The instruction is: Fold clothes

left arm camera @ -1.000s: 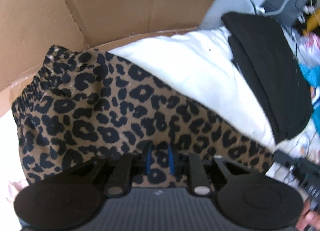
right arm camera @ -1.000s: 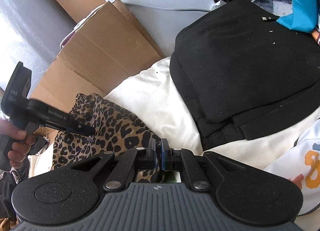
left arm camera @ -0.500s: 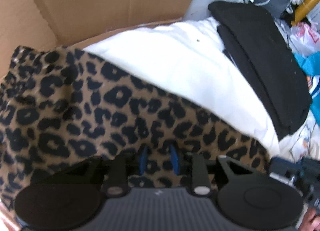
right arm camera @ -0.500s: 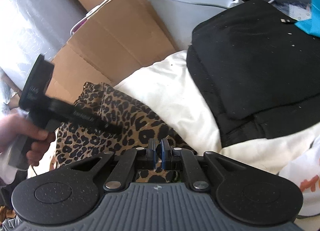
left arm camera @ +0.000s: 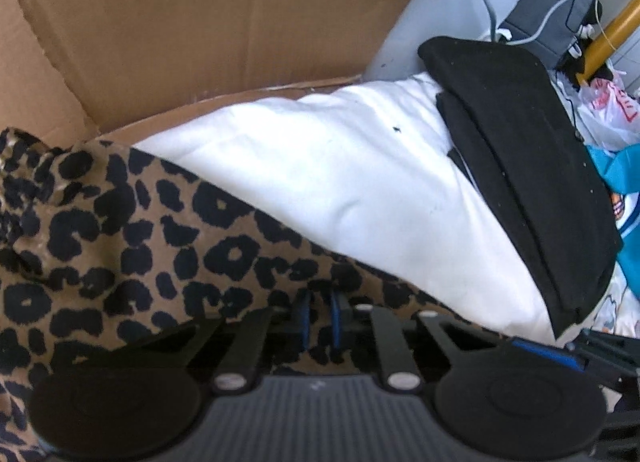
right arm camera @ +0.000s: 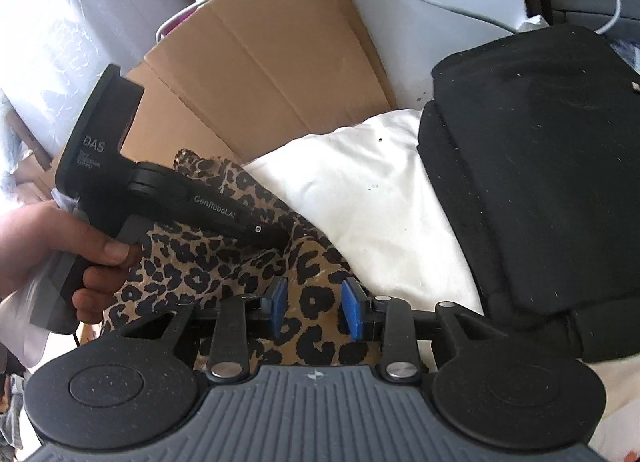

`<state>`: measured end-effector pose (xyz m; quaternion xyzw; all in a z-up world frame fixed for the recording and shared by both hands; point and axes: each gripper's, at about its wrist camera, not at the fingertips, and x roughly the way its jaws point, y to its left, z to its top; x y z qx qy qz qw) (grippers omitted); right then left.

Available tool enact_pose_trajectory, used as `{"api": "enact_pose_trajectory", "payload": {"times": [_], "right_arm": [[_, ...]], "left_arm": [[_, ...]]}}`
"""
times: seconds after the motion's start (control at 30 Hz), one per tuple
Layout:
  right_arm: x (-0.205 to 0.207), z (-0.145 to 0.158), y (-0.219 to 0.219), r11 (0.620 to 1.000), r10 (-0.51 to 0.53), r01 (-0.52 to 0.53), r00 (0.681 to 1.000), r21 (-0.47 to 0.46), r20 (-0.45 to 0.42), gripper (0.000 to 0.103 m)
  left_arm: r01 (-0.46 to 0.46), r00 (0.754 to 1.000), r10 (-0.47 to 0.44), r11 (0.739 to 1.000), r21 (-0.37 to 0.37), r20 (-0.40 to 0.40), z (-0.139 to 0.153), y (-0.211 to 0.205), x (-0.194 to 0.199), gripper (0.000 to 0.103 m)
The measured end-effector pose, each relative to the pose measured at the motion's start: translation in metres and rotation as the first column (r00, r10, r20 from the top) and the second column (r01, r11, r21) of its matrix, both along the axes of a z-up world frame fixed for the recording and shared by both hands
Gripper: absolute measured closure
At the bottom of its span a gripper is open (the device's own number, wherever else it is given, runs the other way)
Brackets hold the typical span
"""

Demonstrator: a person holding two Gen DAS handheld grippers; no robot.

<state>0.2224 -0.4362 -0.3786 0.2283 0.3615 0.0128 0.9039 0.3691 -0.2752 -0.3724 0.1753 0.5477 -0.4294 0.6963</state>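
Note:
A leopard-print garment [left arm camera: 120, 242] lies over a white cloth [left arm camera: 340, 182]. My left gripper [left arm camera: 321, 314] is shut on a fold of this garment, with fabric pinched between its blue pads. In the right wrist view the leopard-print garment [right arm camera: 192, 274] spreads under my right gripper [right arm camera: 315, 310], which stands open, its blue pads apart above the fabric. A hand [right arm camera: 40, 246] holds the left gripper [right arm camera: 278, 239], whose tip presses into the cloth.
A folded black garment [left arm camera: 520, 162] rests on the white cloth to the right, also in the right wrist view [right arm camera: 540, 182]. Flattened cardboard [left arm camera: 200, 22] leans behind the pile. Cables, a plastic bag and blue clothing crowd the far right.
My right gripper has opened and let go of the leopard-print garment. The left gripper stays shut on the fabric and has shifted toward the right gripper.

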Motion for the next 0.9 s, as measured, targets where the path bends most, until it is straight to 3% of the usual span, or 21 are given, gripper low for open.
{"api": "enact_pose_trajectory", "payload": {"times": [0.27, 0.53, 0.73, 0.9], "right_arm": [[0.004, -0.001, 0.006, 1.000, -0.004, 0.004, 1.000, 0.000, 0.004, 0.071], [0.010, -0.016, 0.002, 0.999, -0.019, 0.017, 0.999, -0.045, -0.045, 0.069], [0.007, -0.021, -0.001, 0.997, -0.037, 0.032, 0.997, -0.064, -0.066, 0.069], [0.006, -0.022, -0.002, 0.997, -0.039, 0.034, 0.997, -0.070, -0.073, 0.069]], "left_arm": [[0.008, 1.000, -0.008, 1.000, -0.004, -0.024, 0.010, 0.006, 0.005, 0.092], [-0.003, 1.000, 0.004, 0.999, -0.036, 0.014, 0.059, 0.050, 0.031, 0.091], [-0.025, 0.996, 0.022, 0.999, 0.026, 0.086, 0.087, 0.099, 0.065, 0.090], [0.000, 0.995, -0.009, 0.996, 0.091, 0.101, 0.086, 0.128, 0.076, 0.090]]}}
